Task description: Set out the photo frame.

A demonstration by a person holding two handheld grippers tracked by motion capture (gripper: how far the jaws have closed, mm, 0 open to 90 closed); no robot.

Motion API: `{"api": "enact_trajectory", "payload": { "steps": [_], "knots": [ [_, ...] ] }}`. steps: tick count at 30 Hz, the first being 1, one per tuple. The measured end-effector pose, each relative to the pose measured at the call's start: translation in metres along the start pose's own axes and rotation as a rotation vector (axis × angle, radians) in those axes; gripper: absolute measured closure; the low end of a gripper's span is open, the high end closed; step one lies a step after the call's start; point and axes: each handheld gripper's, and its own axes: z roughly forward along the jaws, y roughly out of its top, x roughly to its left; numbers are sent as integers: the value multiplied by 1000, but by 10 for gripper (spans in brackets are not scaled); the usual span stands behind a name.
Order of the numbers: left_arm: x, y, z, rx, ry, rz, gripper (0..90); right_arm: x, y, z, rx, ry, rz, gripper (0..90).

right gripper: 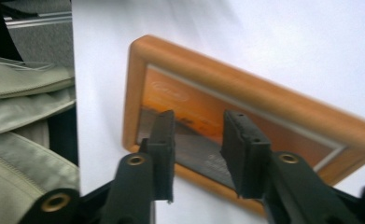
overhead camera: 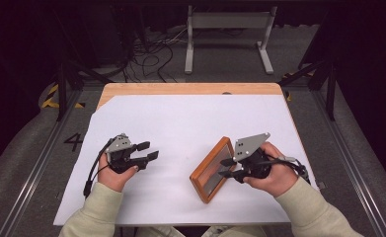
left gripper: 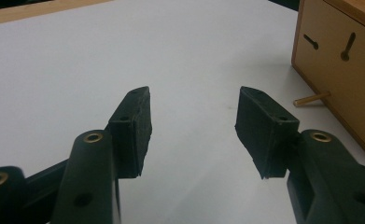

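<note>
Wooden picture frame (overhead camera: pixel 211 169), orange-brown rim, glazed front with an orange-toned print: stands tilted on the white sheet (overhead camera: pixel 180 123) covering the table, in the near right part, one short end close to the sheet's near edge, the other rising toward the table's middle.

High view: right gripper (overhead camera: pixel 225 168), black jaws under a grey three-cornered plate, sits just beside the frame's right side, tips at its glass face. Jaws part-open; nothing pinched.

Right gripper view adds the frame's front up close (right gripper: pixel 245 126): rounded rim, pale inner border, print with a small oval mark in one corner. The two jaws stand apart in front of the glass, pads clear of the rim. Whether a tip touches the glass, cannot tell. Pale green sleeve fabric (right gripper: pixel 21 140) lies past the sheet's edge.

Left gripper (overhead camera: pixel 148 151): over the near left part of the sheet, well apart from the frame, jaws moderately wide, empty.

Left gripper view (left gripper: pixel 194 126) shows what the others lack: the frame's plain wooden back (left gripper: pixel 343 65) with two keyhole hanging slots, and a thin wooden peg (left gripper: pixel 311 98) sticking out low, propping it on the sheet.

Far edge: bare wood strip of table (overhead camera: pixel 190 89).
</note>
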Motion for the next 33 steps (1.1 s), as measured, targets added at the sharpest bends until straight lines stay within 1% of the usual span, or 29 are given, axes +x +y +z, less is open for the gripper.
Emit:
{"api": "enact_trajectory", "payload": {
  "steps": [1,4,5,6,8,11,12,14,15,16,17,19,20,21,22,24,26,27,28,29,30,31,32,33],
  "knots": [
    [0,0,0,1,-1,-3,461,-4,3,0,4,-1,-13,567],
    [0,0,0,3,0,-1,460,-15,11,3,32,5,-42,505],
    [0,0,0,3,0,-3,460,-20,15,6,45,20,-47,476],
    [0,0,0,4,3,-2,460,-23,19,8,56,29,-56,465],
    [1,0,-1,7,9,-4,460,-28,24,11,67,37,-76,430],
    [2,-1,-1,7,11,-7,459,-36,33,17,92,71,-105,359],
    [2,-1,-1,7,11,-7,459,-36,33,17,92,71,-105,359],
    [2,-2,-2,8,10,-11,459,-41,39,23,107,101,-133,310],
    [2,-3,-3,8,16,-8,458,-46,41,29,122,129,-142,265],
    [2,-3,-3,8,16,-8,458,-47,42,31,132,139,-145,251],
    [3,-4,-5,12,25,-7,458,-49,42,34,148,146,-148,235],
    [3,-5,-7,13,26,-14,458,-52,43,41,162,169,-162,217],
    [4,-5,-8,11,29,-14,458,-52,43,44,170,182,-158,208],
    [4,-6,-9,10,36,-6,458,-53,43,48,178,202,-162,198],
    [4,-7,-9,9,35,-17,458,-53,43,51,189,208,-164,192],
    [4,-8,-11,15,40,-19,456,-55,43,57,218,217,-171,181],
    [4,-8,-12,14,43,-18,456,-55,43,62,227,234,-173,175],
    [4,-9,-14,13,45,-24,456,-55,43,62,227,234,-173,175],
    [5,-9,-14,12,50,-17,456,-55,43,67,239,249,-176,170],
    [4,-10,-15,12,51,-27,455,-55,43,69,247,255,-180,170],
    [4,-10,-15,12,51,-27,455,-55,43,69,247,255,-180,170],
    [4,-10,-15,13,52,-26,455,-55,42,75,272,290,-183,168],
    [4,-10,-15,14,52,-25,454,-55,41,77,277,298,-191,163],
    [4,-10,-15,15,51,-25,454,-55,41,79,291,300,-187,169]
  ]
}}
